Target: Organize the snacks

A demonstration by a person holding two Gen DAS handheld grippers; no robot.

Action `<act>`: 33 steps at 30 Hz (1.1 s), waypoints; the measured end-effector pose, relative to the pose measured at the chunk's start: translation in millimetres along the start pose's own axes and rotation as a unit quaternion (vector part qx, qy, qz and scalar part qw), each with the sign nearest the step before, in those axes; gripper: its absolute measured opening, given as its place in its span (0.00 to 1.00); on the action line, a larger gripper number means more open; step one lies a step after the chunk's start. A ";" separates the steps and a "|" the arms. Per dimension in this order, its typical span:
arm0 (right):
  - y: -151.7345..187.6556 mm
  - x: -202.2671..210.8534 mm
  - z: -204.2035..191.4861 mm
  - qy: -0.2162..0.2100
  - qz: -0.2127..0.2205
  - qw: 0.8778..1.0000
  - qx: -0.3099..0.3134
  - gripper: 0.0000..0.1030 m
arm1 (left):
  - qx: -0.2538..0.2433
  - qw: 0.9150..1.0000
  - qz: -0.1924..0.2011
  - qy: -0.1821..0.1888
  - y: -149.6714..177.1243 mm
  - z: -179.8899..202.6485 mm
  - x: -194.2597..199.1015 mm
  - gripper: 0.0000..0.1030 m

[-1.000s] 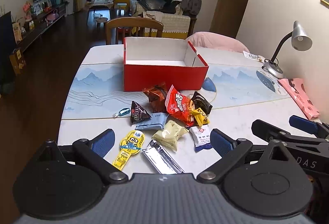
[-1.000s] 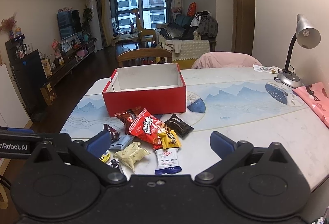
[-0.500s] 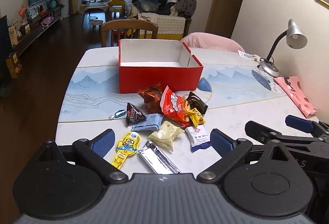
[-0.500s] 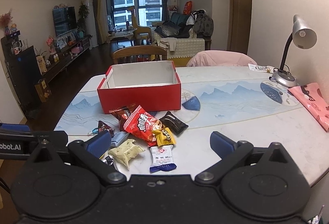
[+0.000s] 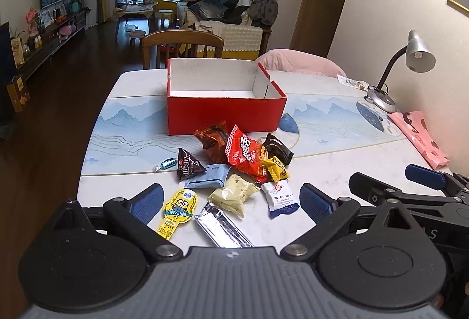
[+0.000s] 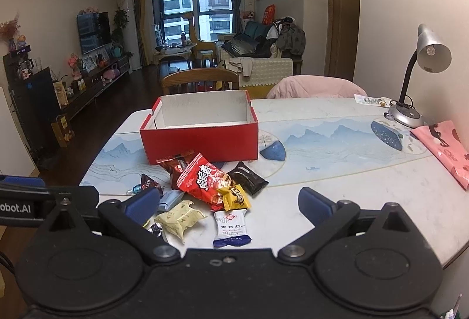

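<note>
An open red box (image 5: 225, 110) with a white inside stands empty on the table; it also shows in the right wrist view (image 6: 202, 140). Several snack packets lie in front of it: a red bag (image 5: 244, 153), a brown packet (image 5: 212, 140), a dark triangular pack (image 5: 187, 165), a yellow minion pack (image 5: 176, 212), a silver bar (image 5: 222, 226), a white-blue packet (image 6: 231, 226). My left gripper (image 5: 231, 201) is open and empty over the near packets. My right gripper (image 6: 228, 201) is open and empty beside it, on the right.
A desk lamp (image 5: 410, 61) and a pink bag (image 5: 419, 137) are at the table's right side. A wooden chair (image 5: 181, 46) and a pink-covered chair (image 5: 299, 62) stand behind the table (image 5: 337, 149). The table edge drops to dark floor on the left.
Both grippers have drawn back a little from the snacks and box. Nothing on the table has moved.
</note>
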State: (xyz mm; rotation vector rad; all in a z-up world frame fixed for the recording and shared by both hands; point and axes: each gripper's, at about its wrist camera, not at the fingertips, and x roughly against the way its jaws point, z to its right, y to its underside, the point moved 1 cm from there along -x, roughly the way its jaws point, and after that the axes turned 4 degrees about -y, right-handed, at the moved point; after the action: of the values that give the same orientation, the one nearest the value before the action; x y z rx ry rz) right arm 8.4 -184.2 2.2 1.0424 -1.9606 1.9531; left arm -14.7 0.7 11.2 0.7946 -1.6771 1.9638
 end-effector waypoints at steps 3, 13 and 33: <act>0.4 -0.1 0.3 -0.001 -0.001 1.000 0.000 0.99 | 0.005 1.000 -0.002 0.000 0.0 -0.7 -0.5 0.97; 0.7 1.1 1.2 -0.001 0.001 1.000 -0.001 0.98 | 0.007 1.000 0.001 0.000 1.0 1.0 0.1 0.97; -4.4 -3.3 8.4 -0.008 -0.014 1.000 0.007 0.98 | 0.020 1.000 -0.013 -0.003 -2.7 2.9 -13.3 0.97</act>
State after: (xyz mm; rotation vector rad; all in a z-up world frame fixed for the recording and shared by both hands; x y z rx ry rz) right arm 16.2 -190.3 2.8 1.0862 -1.9341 1.9519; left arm -2.6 -1.2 4.5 0.8330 -1.6258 1.9852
